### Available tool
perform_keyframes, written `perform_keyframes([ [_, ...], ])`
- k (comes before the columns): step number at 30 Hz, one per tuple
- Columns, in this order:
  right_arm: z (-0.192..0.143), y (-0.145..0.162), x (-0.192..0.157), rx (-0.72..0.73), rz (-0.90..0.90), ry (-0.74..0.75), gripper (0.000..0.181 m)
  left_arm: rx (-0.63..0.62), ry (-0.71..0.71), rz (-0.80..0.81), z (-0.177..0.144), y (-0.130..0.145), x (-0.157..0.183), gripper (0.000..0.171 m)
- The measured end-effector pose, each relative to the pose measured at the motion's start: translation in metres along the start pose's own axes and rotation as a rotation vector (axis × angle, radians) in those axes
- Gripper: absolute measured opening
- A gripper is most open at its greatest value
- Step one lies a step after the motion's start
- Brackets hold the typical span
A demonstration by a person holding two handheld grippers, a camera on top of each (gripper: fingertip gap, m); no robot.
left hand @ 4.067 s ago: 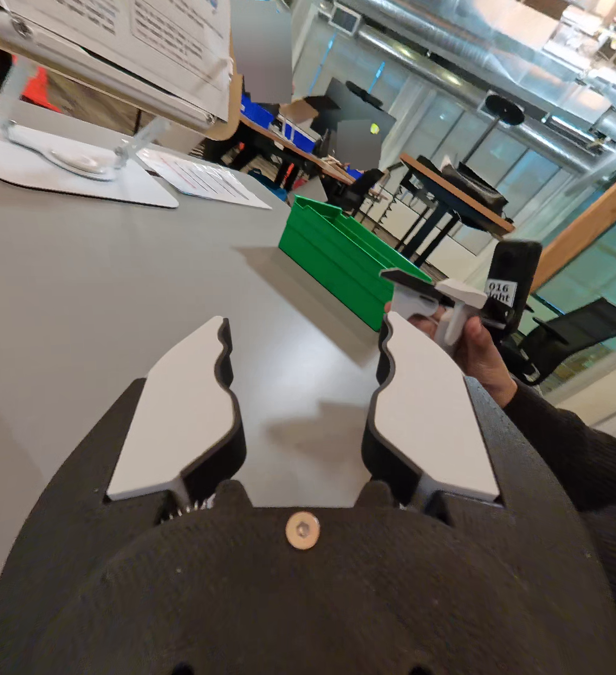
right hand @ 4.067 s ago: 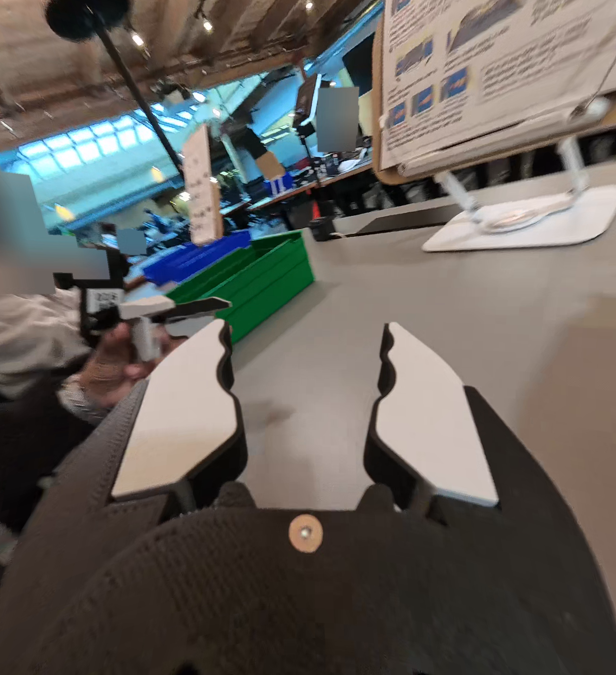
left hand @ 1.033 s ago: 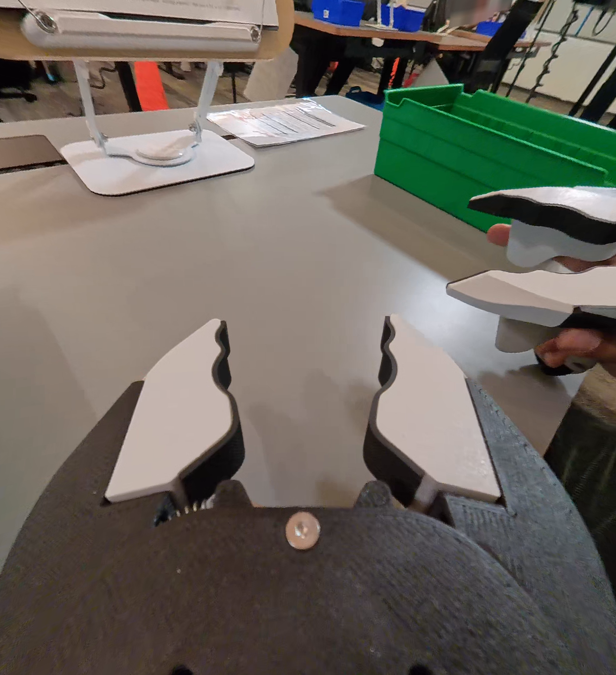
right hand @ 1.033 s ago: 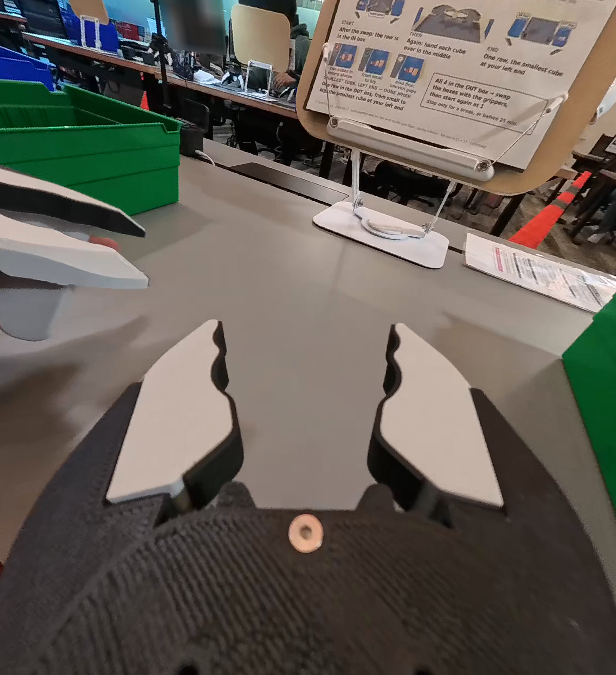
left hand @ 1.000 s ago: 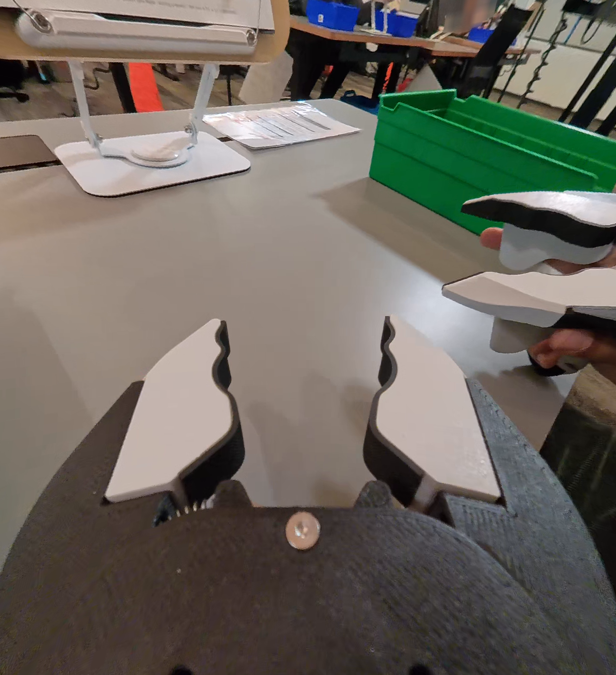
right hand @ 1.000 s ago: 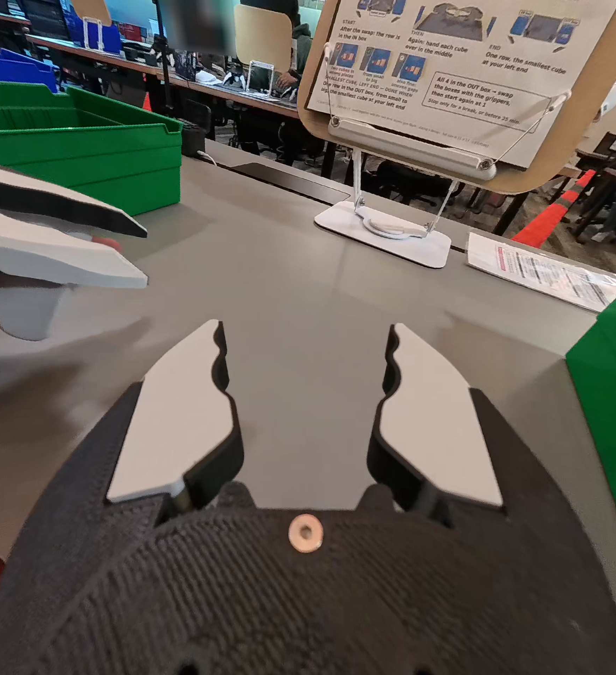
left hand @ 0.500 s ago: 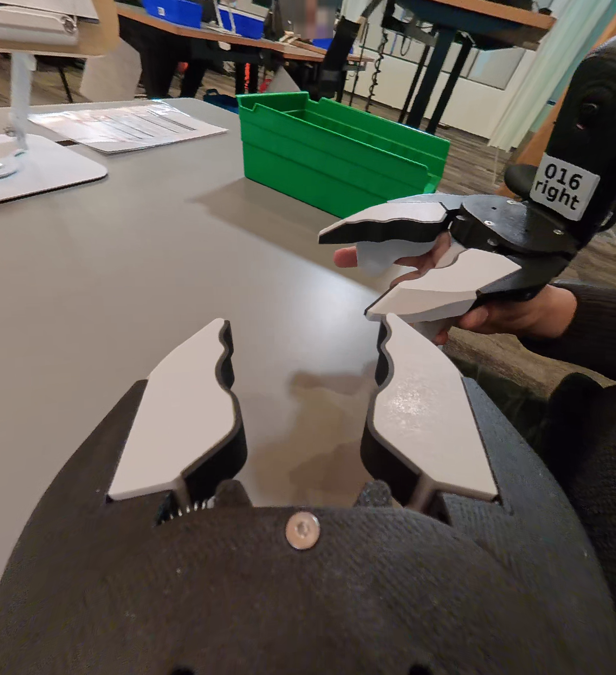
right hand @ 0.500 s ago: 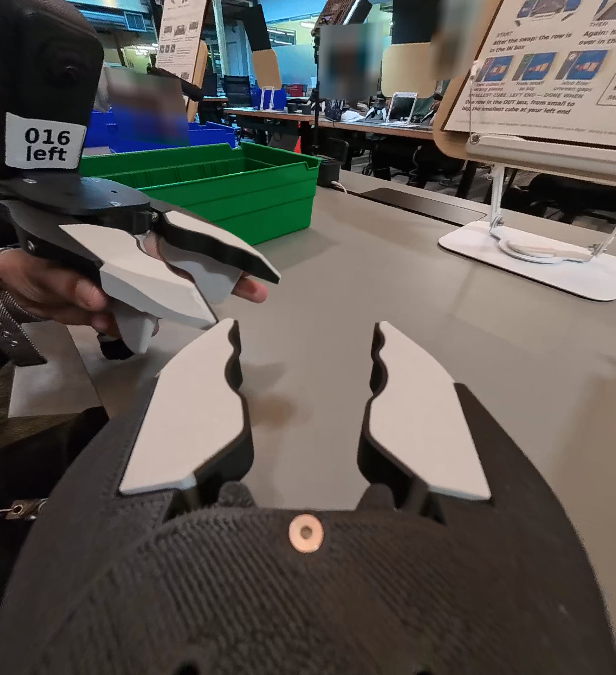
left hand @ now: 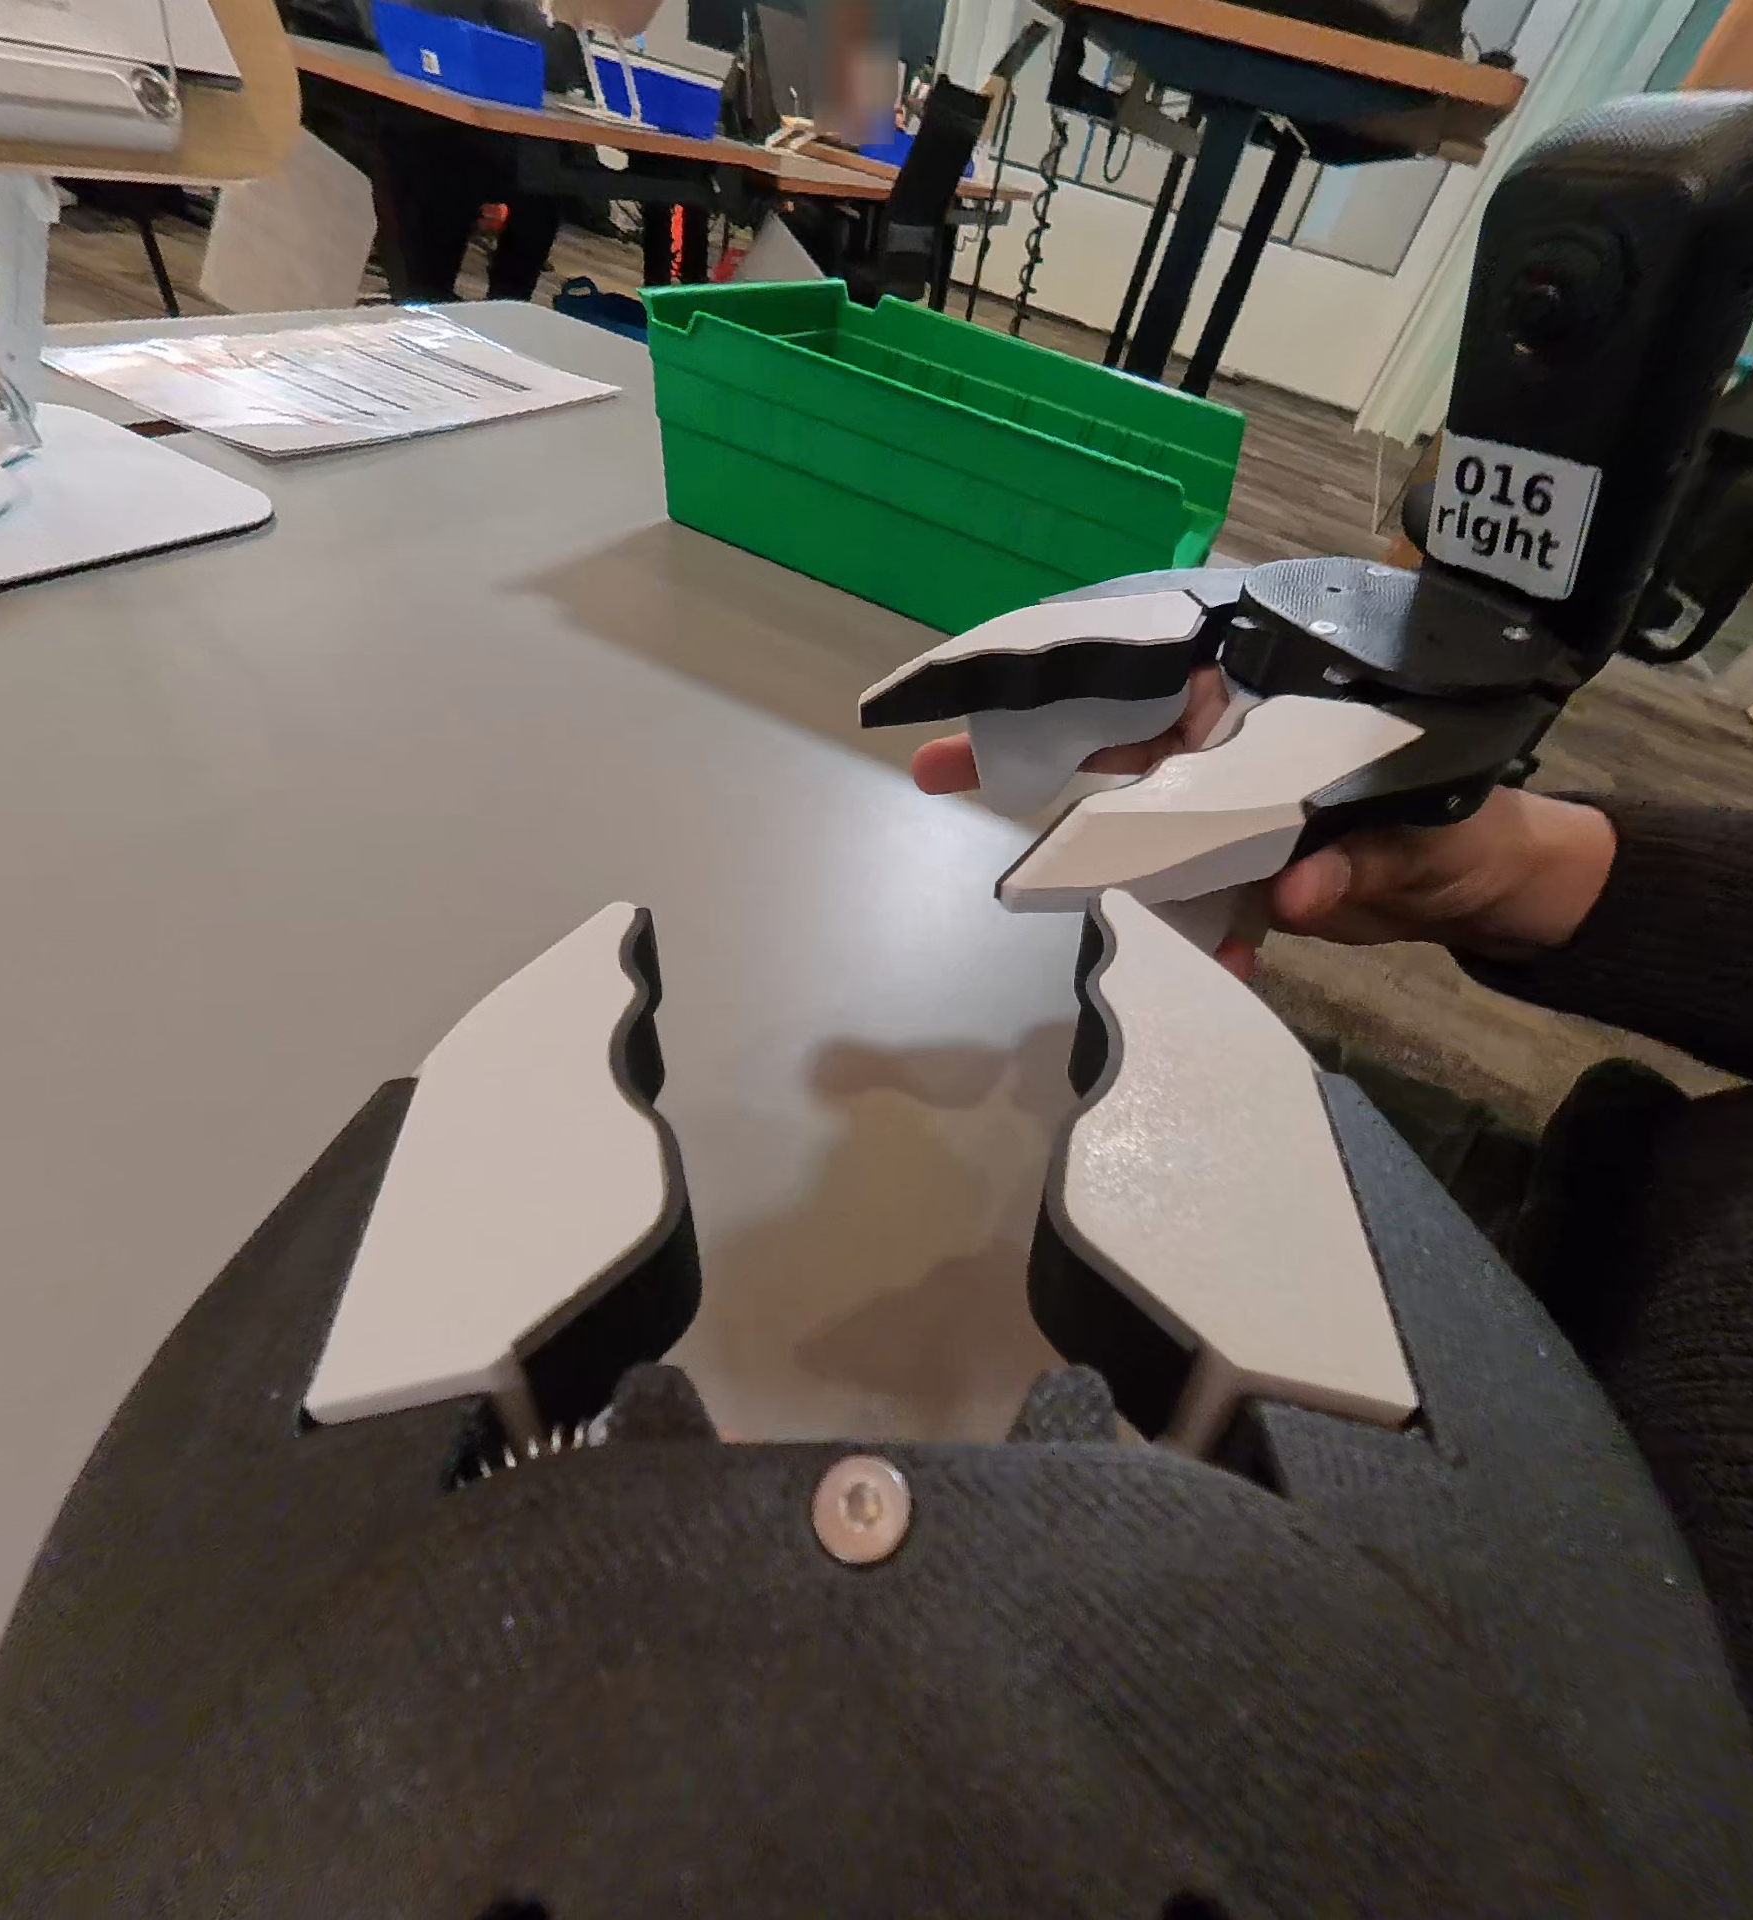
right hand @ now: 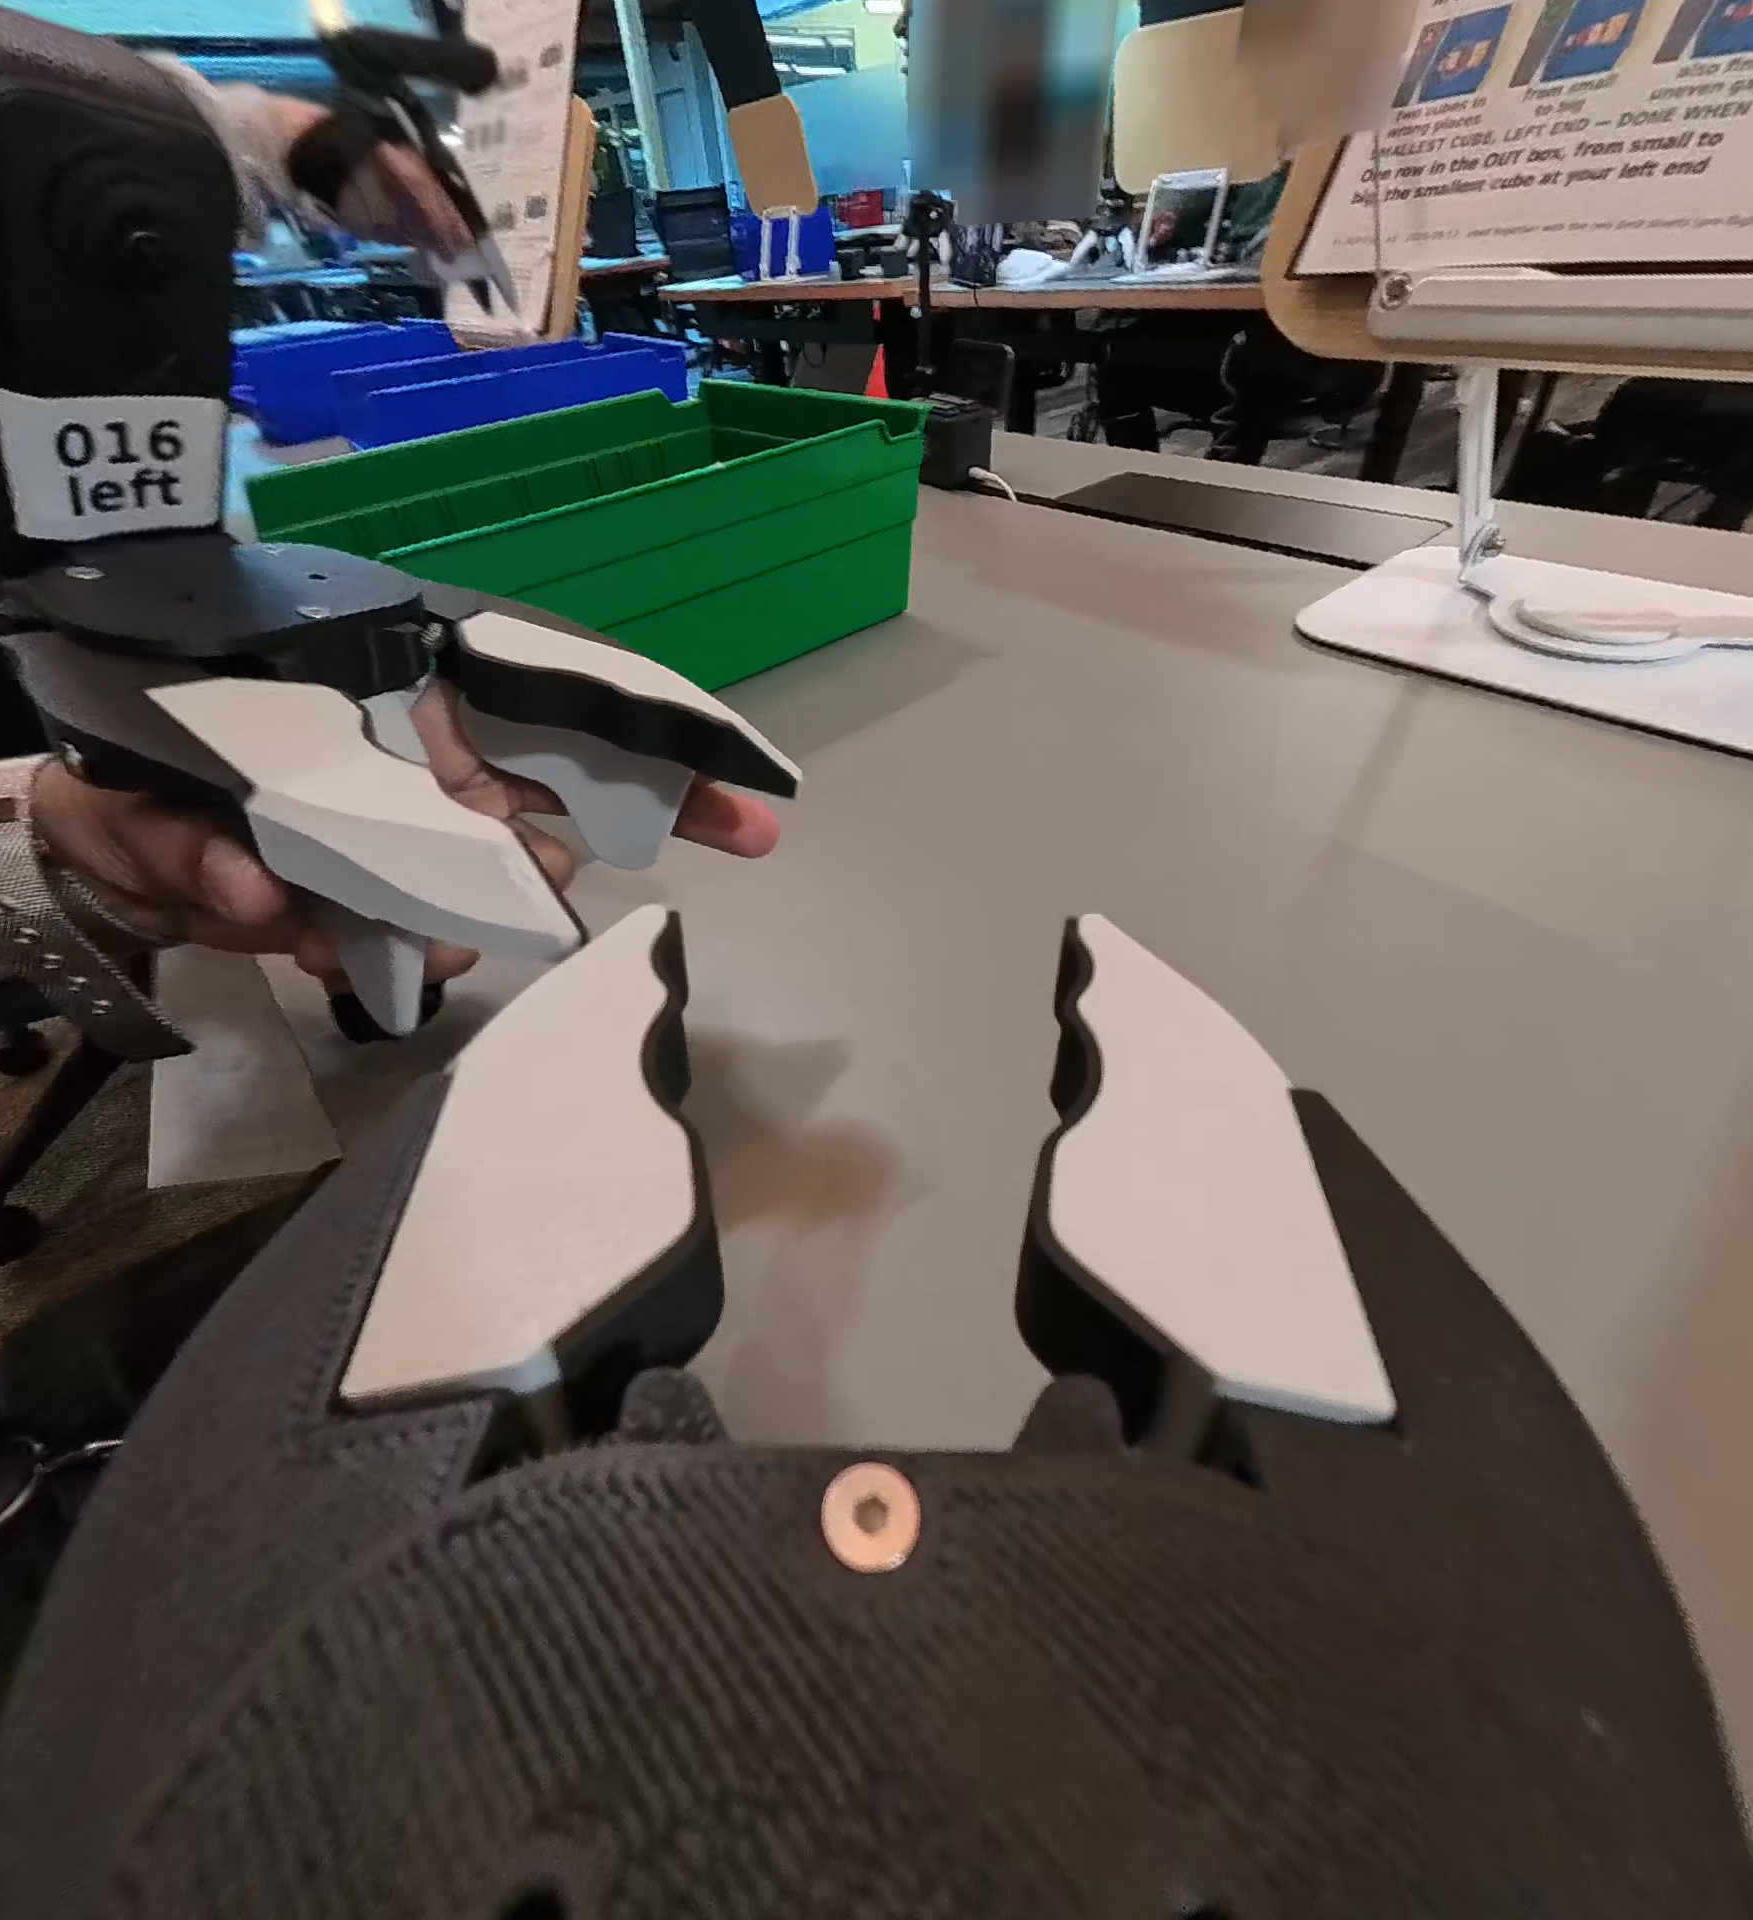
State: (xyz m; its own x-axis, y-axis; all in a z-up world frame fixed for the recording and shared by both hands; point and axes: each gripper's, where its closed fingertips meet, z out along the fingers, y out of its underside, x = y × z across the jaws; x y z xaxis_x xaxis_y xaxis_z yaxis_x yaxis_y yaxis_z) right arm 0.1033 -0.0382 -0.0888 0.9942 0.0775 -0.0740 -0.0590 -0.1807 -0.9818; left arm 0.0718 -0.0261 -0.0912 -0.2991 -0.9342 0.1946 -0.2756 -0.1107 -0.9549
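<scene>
Currently both grippers hang empty over the near edge of the counter (left hand: 332, 779), tips almost meeting. Left gripper (left hand: 867, 925): fingers apart, nothing between. Right gripper (right hand: 867, 925): same. Nothing handled yet (no loose object visible on the counter). Green bin (left hand: 913, 468) at each side edge, paper sheet (left hand: 332, 379) and stand (right hand: 1578, 634) farther back.

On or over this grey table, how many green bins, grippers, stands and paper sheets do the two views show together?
Green plastic bins: 2
Handheld two-finger grippers, left gripper and right gripper, both open: 2
White document stand: 1
Printed paper sheet: 1
Total: 6
</scene>
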Motion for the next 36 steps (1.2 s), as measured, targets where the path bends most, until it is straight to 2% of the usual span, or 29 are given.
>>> perform_keyframes([
  [4, -0.006, 0.000, 0.020, -0.046, 0.004, 0.088, 0.072, 0.057, 0.031, -0.084, -0.003, -0.011, 0.003, 0.076],
  [8, -0.029, -0.020, 0.033, -0.005, 0.038, 0.126, 0.081, 0.080, 0.024, -0.103, -0.011, -0.020, 0.007, 0.073],
  [11, -0.062, -0.041, 0.048, 0.090, 0.115, 0.174, 0.080, 0.106, 0.056, -0.118, -0.023, -0.027, 0.020, 0.071],
  [15, -0.111, -0.062, 0.079, 0.186, 0.309, 0.184, 0.088, 0.132, 0.071, -0.089, -0.030, -0.035, 0.033, 0.069],
  [18, -0.159, -0.069, 0.126, 0.158, 0.282, 0.293, 0.084, 0.084, 0.087, -0.104, -0.023, -0.025, 0.035, 0.070],
  [21, -0.213, -0.070, 0.202, -0.024, 0.134, 0.499, 0.083, 0.030, 0.114, -0.086, -0.017, -0.015, 0.039, 0.070],
  [23, -0.241, -0.069, 0.254, -0.174, 0.094, 0.578, 0.077, 0.010, 0.120, -0.071, -0.012, -0.012, 0.040, 0.070],
  [27, -0.275, -0.046, 0.338, -0.462, 0.228, 0.616, 0.069, -0.019, 0.173, -0.100, -0.004, -0.008, 0.047, 0.070],
  [29, -0.282, -0.032, 0.366, -0.563, 0.305, 0.614, 0.063, -0.029, 0.194, -0.111, -0.003, -0.007, 0.050, 0.070],
  [31, -0.282, -0.019, 0.384, -0.636, 0.372, 0.594, 0.064, -0.036, 0.197, -0.104, -0.003, -0.005, 0.051, 0.070],
  [34, -0.274, -0.001, 0.393, -0.731, 0.454, 0.551, 0.063, -0.039, 0.173, -0.100, -0.004, -0.004, 0.045, 0.070],
  [36, -0.276, 0.015, 0.398, -0.839, 0.443, 0.560, 0.063, -0.047, 0.164, -0.118, -0.004, -0.001, 0.040, 0.070],
])
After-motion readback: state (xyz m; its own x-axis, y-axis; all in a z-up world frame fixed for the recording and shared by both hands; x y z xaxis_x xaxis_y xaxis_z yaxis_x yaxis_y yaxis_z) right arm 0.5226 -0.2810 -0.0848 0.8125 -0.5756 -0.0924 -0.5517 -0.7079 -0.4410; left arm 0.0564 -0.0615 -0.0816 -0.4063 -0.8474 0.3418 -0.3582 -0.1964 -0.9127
